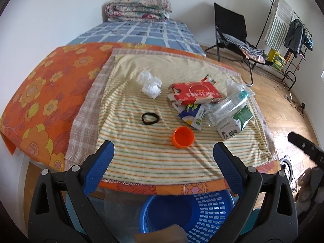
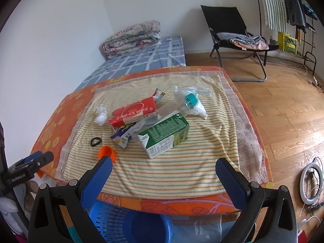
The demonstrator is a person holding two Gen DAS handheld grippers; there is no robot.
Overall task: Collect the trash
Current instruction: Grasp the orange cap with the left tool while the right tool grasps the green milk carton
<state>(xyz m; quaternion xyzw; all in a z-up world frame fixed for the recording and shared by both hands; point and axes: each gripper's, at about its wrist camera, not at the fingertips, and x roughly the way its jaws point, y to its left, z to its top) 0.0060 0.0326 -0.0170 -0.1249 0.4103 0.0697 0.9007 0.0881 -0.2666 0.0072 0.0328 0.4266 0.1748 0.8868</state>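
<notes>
Both claws hang wide open and hold nothing: the left claw [image 1: 163,151] fills the bottom of the left wrist view, the right claw [image 2: 164,167] the bottom of the right wrist view, each over the near edge of the tabletop [image 1: 30,93], which is draped in an orange flowered cloth with a striped towel [image 1: 154,154] on top. The trash sits clustered in the centre and right of the towel: a red carton [image 1: 195,93] lies across a blue-and-white wrapper [image 1: 192,115], a clear plastic bottle [image 1: 228,105] with a teal cap leans over a green-and-white carton [image 2: 165,134], and crumpled white tissue [image 1: 150,85] lies apart to the upper left of the pile. An orange cup [image 1: 183,136] on its side and a black hair tie [image 1: 149,118] lie nearer the front, separate from each other and from the pile. The near strip of towel between the cup and the front edge is bare. A blue slotted basket [image 1: 204,214] stands below the front edge of the tabletop, at bottom centre. Wooden floor [image 2: 283,111] lies open to the right.
</notes>
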